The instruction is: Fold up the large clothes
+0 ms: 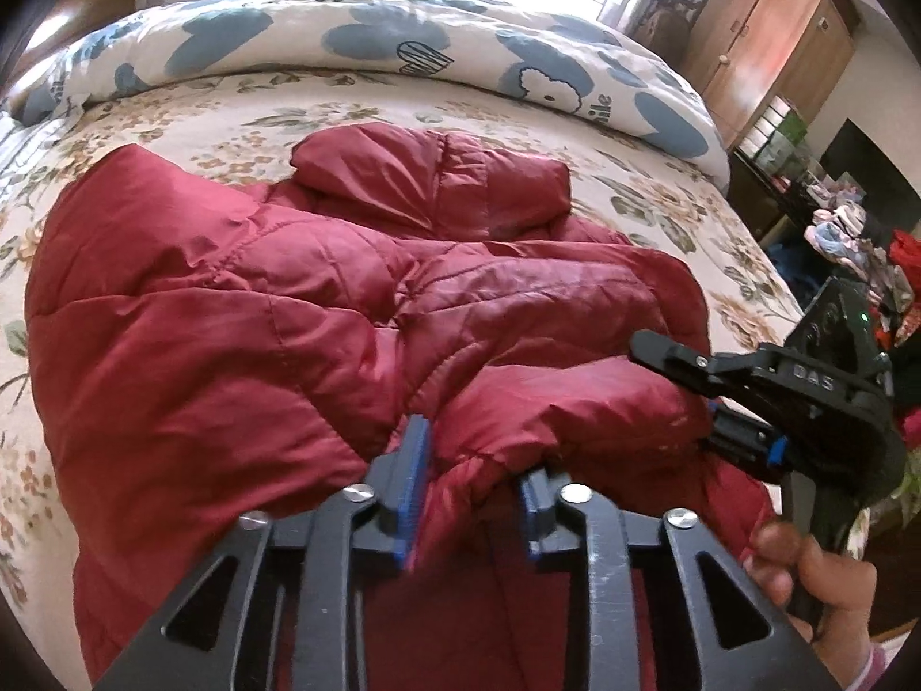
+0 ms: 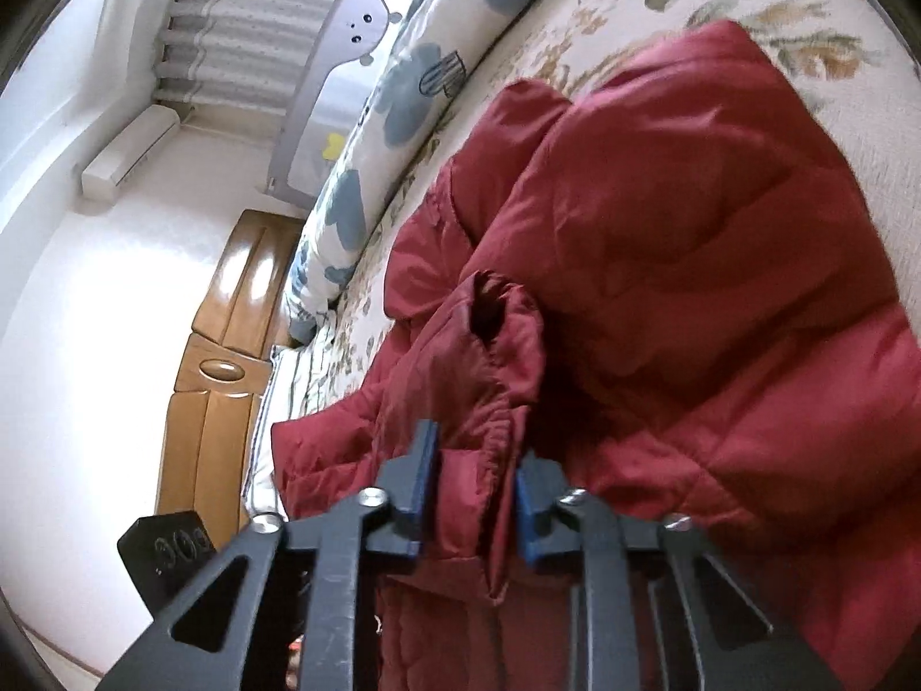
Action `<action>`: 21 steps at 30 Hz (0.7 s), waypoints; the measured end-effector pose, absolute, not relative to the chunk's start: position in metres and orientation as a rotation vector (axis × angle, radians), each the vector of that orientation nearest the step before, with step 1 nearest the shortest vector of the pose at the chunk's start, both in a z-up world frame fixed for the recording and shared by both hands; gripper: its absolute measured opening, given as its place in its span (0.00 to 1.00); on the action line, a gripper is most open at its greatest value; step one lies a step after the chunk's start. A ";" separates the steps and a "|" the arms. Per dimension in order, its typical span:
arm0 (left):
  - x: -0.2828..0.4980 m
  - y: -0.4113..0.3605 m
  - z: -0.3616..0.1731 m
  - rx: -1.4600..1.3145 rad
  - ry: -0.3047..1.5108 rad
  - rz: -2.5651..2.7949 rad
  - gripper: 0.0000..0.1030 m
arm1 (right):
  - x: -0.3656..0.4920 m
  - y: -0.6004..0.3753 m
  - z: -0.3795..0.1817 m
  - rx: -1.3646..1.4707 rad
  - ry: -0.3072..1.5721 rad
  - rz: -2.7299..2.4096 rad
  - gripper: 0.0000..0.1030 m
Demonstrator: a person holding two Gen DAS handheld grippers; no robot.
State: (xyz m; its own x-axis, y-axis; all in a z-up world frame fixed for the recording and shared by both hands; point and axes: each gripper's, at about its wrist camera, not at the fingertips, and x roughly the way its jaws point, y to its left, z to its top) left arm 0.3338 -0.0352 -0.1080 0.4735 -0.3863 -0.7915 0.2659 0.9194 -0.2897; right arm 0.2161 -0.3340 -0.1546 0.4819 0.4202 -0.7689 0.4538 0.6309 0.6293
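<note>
A dark red puffy jacket lies spread on the flowered bed sheet, its hood toward the pillows. My left gripper straddles a puffy fold at the jacket's near edge. Its jaws stand apart, the ribbed blue pad shows bare, and the fold lies loose between them. My right gripper is shut on the gathered cuff of a sleeve, whose dark mouth faces up. In the left wrist view the right gripper reaches in from the right onto the same bulge, held by a hand.
A rolled blue-flowered duvet lies along the far side of the bed. A wooden headboard stands at one end. A wooden wardrobe, shelves and piled clothes are off the bed's right edge.
</note>
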 end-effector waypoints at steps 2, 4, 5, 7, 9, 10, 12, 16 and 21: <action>0.333 -0.036 -0.107 -0.139 1.014 -0.414 0.37 | 0.215 -0.334 -0.149 0.917 1.102 -0.029 0.11; 0.331 -0.038 -0.106 -0.139 1.021 -0.427 0.42 | 0.216 -0.336 -0.142 0.899 1.083 -0.011 0.10; 0.331 -0.038 -0.106 -0.142 1.021 -0.431 0.46 | 0.216 -0.337 -0.138 0.889 1.075 -0.013 0.09; 0.329 -0.039 -0.103 -0.144 1.018 -0.437 0.58 | 0.215 -0.338 -0.130 0.860 1.060 -0.023 0.09; 0.326 -0.037 -0.100 -0.150 0.996 -0.439 0.72 | 0.213 -0.340 -0.120 0.822 1.043 -0.039 0.09; 0.325 -0.036 -0.098 -0.148 0.988 -0.437 0.72 | 0.212 -0.341 -0.116 0.809 1.036 -0.047 0.08; 0.324 -0.033 -0.096 -0.142 0.980 -0.437 0.72 | 0.209 -0.346 -0.108 0.788 1.020 -0.065 0.08; 0.324 -0.019 -0.087 -0.125 0.953 -0.415 0.71 | 0.201 -0.357 -0.093 0.718 1.006 -0.100 0.07; 0.329 0.007 -0.078 -0.121 0.930 -0.348 0.70 | 0.192 -0.364 -0.084 0.645 1.008 -0.130 0.06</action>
